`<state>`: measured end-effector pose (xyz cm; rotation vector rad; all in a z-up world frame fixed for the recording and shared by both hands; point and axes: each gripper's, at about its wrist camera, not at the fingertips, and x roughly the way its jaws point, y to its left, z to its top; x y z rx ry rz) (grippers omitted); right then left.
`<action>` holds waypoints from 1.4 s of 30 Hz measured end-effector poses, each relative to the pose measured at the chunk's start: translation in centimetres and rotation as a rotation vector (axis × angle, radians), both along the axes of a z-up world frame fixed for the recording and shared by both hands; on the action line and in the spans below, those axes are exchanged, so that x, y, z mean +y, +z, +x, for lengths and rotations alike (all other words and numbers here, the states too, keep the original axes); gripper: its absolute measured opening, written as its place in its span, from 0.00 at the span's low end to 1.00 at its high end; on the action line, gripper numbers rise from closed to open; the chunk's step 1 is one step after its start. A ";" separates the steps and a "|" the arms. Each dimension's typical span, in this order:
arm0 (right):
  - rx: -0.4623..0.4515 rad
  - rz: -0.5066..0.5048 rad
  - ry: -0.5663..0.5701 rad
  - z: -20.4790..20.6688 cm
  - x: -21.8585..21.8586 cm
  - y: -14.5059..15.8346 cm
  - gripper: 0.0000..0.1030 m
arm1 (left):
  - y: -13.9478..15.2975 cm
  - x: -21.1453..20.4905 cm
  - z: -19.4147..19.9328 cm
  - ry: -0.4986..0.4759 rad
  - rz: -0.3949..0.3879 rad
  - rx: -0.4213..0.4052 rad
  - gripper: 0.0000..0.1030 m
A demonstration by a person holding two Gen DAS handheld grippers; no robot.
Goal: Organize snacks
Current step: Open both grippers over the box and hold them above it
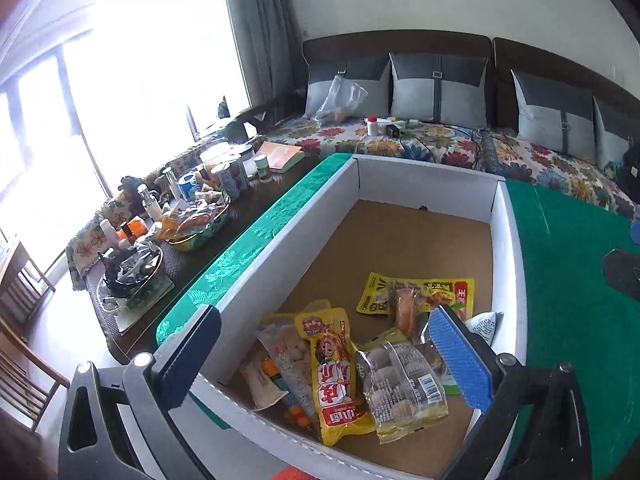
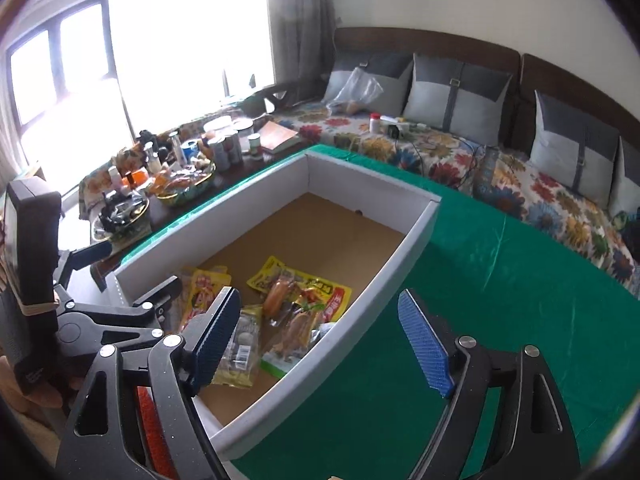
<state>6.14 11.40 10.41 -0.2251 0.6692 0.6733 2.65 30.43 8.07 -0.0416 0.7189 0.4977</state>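
Observation:
A white cardboard box point(image 1: 508, 240) with a brown floor stands on a green tablecloth point(image 1: 572, 320). Several snack packets lie in its near end: a yellow and red packet point(image 1: 334, 376), a clear packet of round brown pieces point(image 1: 400, 388), a yellow sausage packet point(image 1: 416, 292). My left gripper point(image 1: 324, 356) is open and empty above the box's near end. My right gripper point(image 2: 320, 340) is open and empty, straddling the box's right wall point(image 2: 352, 332). The left gripper also shows in the right wrist view point(image 2: 132, 276). The snacks also show there point(image 2: 296, 300).
A dark side table on the left holds a yellow tray of snacks point(image 1: 196, 224), cans and bottles point(image 1: 228, 176) and a book point(image 1: 282, 155). A floral-covered sofa point(image 1: 400, 140) with grey cushions stands behind. A dark object point(image 1: 622, 276) lies on the cloth at right.

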 end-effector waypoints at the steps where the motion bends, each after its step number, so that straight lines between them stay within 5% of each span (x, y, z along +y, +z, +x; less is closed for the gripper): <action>1: 0.001 0.003 -0.004 -0.2 0.0 0.1 0.82 | 0.2 0.1 -0.2 -0.003 -0.013 -0.004 1.00; 9: 0.112 0.020 -0.037 -0.6 0.4 -0.4 0.82 | 0.4 0.3 -1.6 -0.012 -0.108 0.030 1.00; 19: 0.088 0.006 -0.029 -2.1 1.7 -0.4 0.82 | 0.6 1.4 -2.5 -0.005 -0.132 0.005 1.00; 27: 0.079 -0.026 -0.010 -2.7 2.9 -0.9 0.82 | 1.4 1.2 -3.2 0.029 -0.014 -0.020 1.00; 42: 0.071 -0.057 -0.008 -2.6 3.9 -1.2 0.82 | 0.6 1.9 -2.8 0.025 -0.041 0.041 1.00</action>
